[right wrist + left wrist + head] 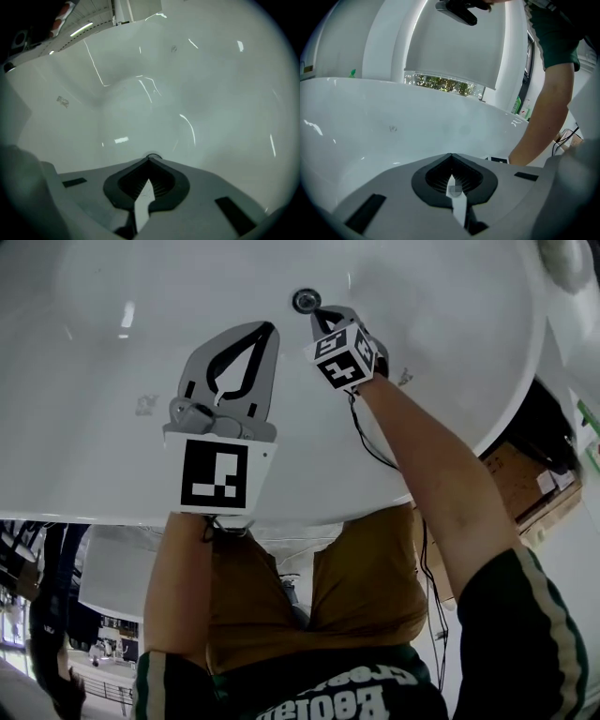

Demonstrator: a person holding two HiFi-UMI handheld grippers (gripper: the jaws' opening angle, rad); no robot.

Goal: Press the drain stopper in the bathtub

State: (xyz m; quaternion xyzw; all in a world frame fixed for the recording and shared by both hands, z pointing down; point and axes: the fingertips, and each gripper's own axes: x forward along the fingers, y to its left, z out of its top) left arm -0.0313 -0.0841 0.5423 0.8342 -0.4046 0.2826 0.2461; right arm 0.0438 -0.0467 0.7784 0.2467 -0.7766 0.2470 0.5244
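The round metal drain stopper (306, 300) sits in the floor of the white bathtub (112, 381). My right gripper (320, 312) is shut, and its tip lies right at the stopper's near edge. In the right gripper view only a thin arc of the stopper (151, 156) shows past the closed tip of the right gripper (150, 160). I cannot tell if they touch. My left gripper (271, 326) hovers to the left over bare tub floor, shut on nothing. The left gripper view shows the left gripper (451, 155) with jaws together, facing the tub wall.
The tub rim (506, 418) curves round at the right, with a cardboard box (521, 476) beyond it. A black cable (367, 442) hangs from the right gripper. The person's right forearm (546, 112) crosses the left gripper view, with bottles (521, 107) behind it.
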